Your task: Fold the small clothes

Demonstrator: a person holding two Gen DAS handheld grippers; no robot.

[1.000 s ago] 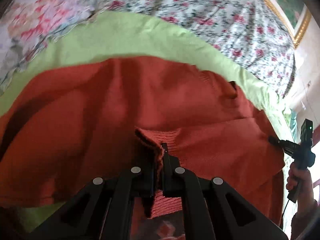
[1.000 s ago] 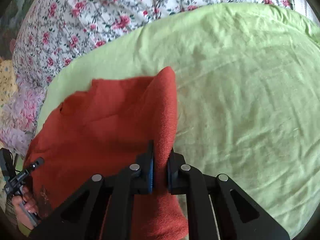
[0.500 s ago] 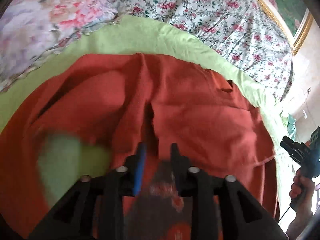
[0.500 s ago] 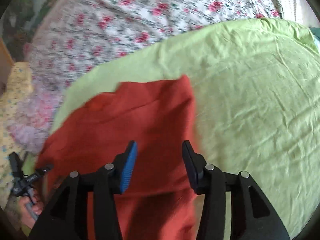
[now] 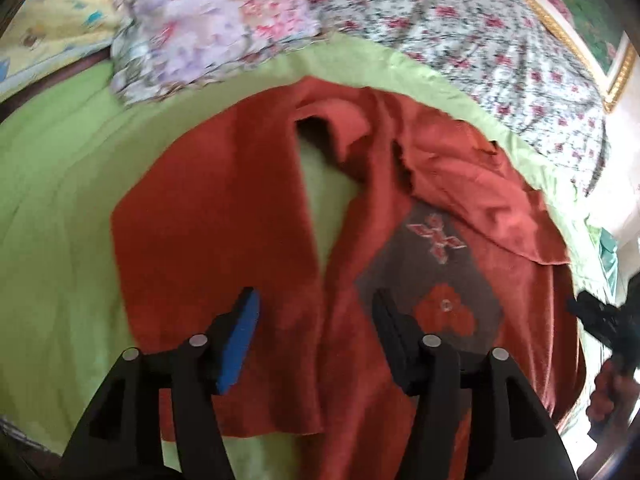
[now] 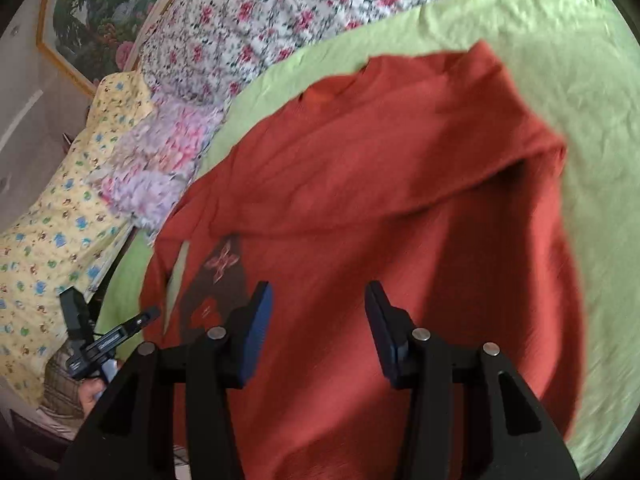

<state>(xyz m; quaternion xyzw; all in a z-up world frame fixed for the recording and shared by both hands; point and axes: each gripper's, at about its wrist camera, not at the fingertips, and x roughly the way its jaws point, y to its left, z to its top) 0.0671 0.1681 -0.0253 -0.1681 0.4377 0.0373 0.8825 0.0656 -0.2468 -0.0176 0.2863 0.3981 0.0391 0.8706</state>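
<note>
The red sweater [image 5: 224, 240] lies rumpled on the bed's green sheet [image 5: 56, 208], one fold laid. The left gripper [image 5: 316, 332] is opening with nothing between its fingers; the right gripper [image 6: 316, 324] stands spread, empty. Next likely needs a fresh edge pinched.

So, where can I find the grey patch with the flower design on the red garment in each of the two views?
Left wrist view: the grey patch lies right of centre, just beyond the right finger of the left gripper.
Right wrist view: the patch sits left of centre, at the garment's left edge.
Shared landmark: the green sheet under the red garment.
</note>
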